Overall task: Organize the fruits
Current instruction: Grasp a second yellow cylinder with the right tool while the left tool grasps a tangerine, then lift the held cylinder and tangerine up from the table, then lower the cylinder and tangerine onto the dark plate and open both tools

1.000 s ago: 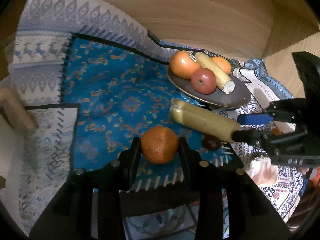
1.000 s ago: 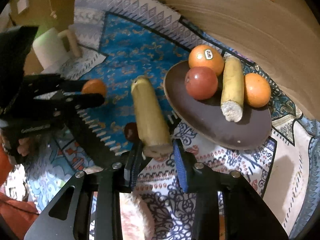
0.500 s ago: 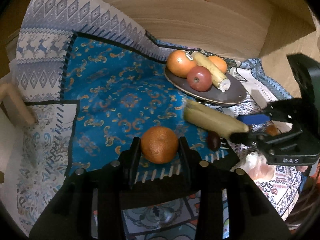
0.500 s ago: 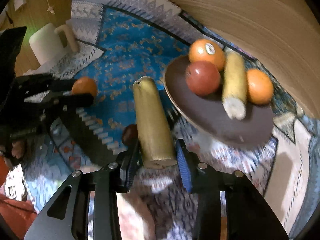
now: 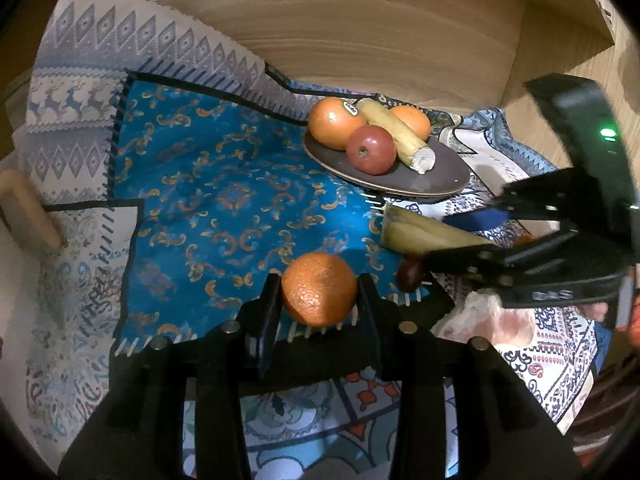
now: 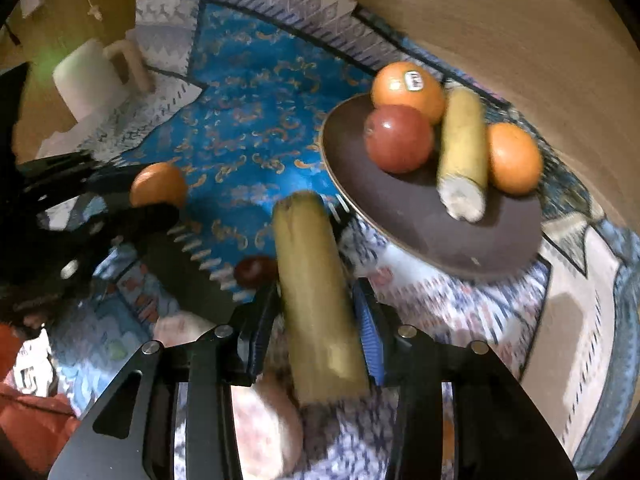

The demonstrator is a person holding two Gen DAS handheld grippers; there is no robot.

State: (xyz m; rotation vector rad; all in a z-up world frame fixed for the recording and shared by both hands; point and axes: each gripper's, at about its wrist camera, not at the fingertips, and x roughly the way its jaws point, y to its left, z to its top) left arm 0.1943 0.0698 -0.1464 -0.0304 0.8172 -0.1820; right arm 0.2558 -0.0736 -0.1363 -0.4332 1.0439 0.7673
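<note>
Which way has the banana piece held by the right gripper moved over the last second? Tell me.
Yes. In the left wrist view the banana piece in the right gripper has shifted right, from beside the dark plate toward its right end.

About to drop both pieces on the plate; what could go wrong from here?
The plate already holds two oranges, an apple and a banana piece, so the orange in the left gripper could roll off. The right gripper holds its banana near one end; it may tip.
</note>
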